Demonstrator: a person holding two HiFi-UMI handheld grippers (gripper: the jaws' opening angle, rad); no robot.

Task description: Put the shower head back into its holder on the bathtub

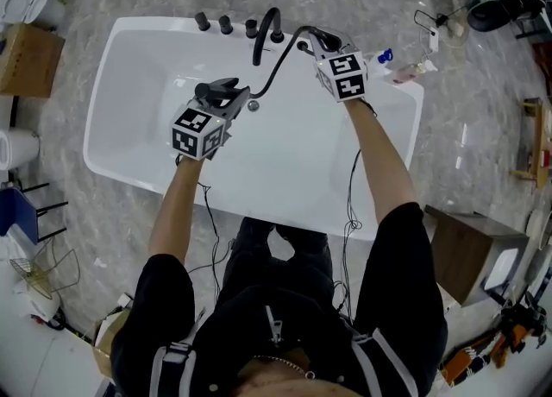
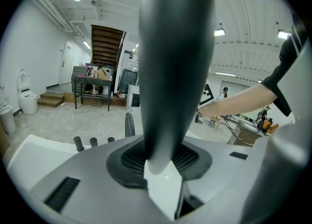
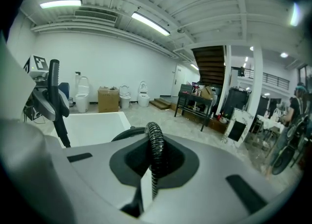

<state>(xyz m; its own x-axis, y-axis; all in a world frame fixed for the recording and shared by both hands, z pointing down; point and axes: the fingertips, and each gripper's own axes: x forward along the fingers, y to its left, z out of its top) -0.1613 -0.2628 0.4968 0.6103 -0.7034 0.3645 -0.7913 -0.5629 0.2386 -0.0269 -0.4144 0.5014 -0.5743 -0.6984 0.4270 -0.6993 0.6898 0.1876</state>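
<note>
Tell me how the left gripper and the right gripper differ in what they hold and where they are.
The left gripper grips the thick shower head; the right gripper grips the thin ribbed hose. The left jaws stand wider apart than the right jaws. The left gripper is over the tub basin; the right gripper is at the far rim by the taps. Both hold parts of one shower set.

I see open room over the bathtub (image 1: 147, 76) basin toward its left end; along the far rim the knobs (image 1: 226, 24) and arched spout (image 1: 266, 34) block my way, the hose (image 1: 280, 63) slung beside them
</note>
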